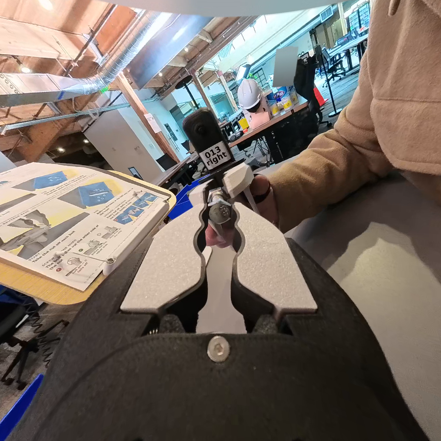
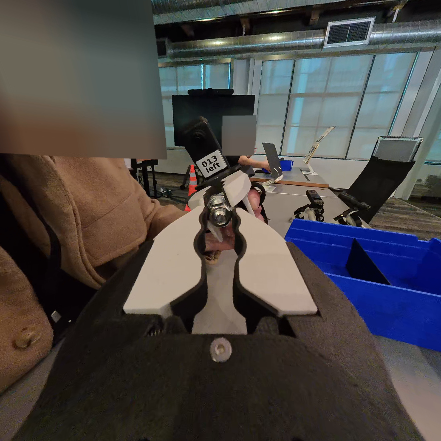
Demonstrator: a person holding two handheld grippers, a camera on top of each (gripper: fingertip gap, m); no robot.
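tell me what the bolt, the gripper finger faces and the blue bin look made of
Bolt: bright, shiny silver with glints on the hex head, so likely plated steel. Finger faces: matte pale grey with a fine grainy texture, probably printed plastic or a grit coating. Blue bin: smooth, evenly coloured, ribbed walls, looks like moulded plastic.

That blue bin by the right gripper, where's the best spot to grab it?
Take the blue bin by its near long wall, from above: it is open-topped and that wall is thin and upright, so fingers can likely straddle the rim, clear of the black divider. Left gripper and right gripper clamp the bolt.
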